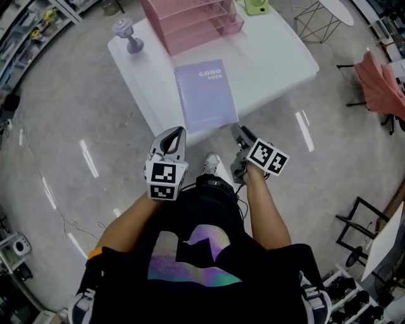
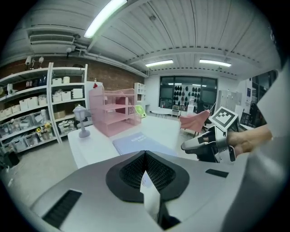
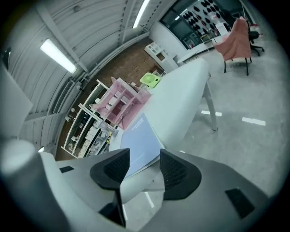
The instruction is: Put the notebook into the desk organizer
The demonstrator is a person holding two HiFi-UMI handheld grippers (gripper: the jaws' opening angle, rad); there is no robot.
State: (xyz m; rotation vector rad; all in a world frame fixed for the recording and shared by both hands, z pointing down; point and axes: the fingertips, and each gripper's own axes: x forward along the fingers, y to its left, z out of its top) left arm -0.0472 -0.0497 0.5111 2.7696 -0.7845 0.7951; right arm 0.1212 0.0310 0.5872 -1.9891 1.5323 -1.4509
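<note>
A lilac spiral notebook (image 1: 205, 95) lies flat near the front edge of the white table (image 1: 278, 60), its near end overhanging slightly. Behind it stands the pink desk organizer (image 1: 190, 22). Both grippers hover just short of the table's front edge. My left gripper (image 1: 174, 134) is shut with nothing in it; in the left gripper view the notebook (image 2: 136, 142) and organizer (image 2: 115, 111) lie ahead of it. My right gripper (image 1: 241, 133) is open and holds nothing. In the right gripper view the notebook (image 3: 138, 138) shows beyond the parted jaws of the right gripper (image 3: 144, 165), untouched.
A small lilac lamp-like stand (image 1: 128, 35) sits at the table's back left, a green item (image 1: 256, 6) at the back right. A chair draped in pink cloth (image 1: 380, 82) and a wire stool (image 1: 316, 22) stand to the right. Shelving (image 2: 27, 113) lines the left wall.
</note>
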